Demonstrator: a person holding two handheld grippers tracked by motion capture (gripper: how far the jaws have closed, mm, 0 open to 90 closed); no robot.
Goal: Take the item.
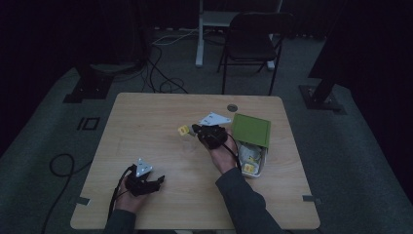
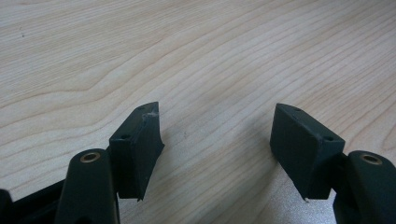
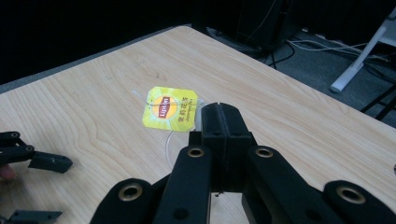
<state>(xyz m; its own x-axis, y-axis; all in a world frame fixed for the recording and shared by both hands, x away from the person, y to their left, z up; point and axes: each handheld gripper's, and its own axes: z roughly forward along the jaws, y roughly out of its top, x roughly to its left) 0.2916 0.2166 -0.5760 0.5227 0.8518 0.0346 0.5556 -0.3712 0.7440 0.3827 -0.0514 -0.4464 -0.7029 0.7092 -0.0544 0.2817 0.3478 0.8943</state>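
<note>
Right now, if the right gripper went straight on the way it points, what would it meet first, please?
Most likely the yellow tea bag tag, just ahead of the right gripper, whose jaws are shut; how near it lies is unclear.

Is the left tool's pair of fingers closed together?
No, the left gripper has its fingers wide apart over bare table.

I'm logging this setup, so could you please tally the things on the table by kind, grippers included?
Grippers: 2, the left gripper and the right gripper
Yellow tea bag tag: 1
Box with a green lid: 1; it holds yellow and white packets too small to count
Total: 4
</note>
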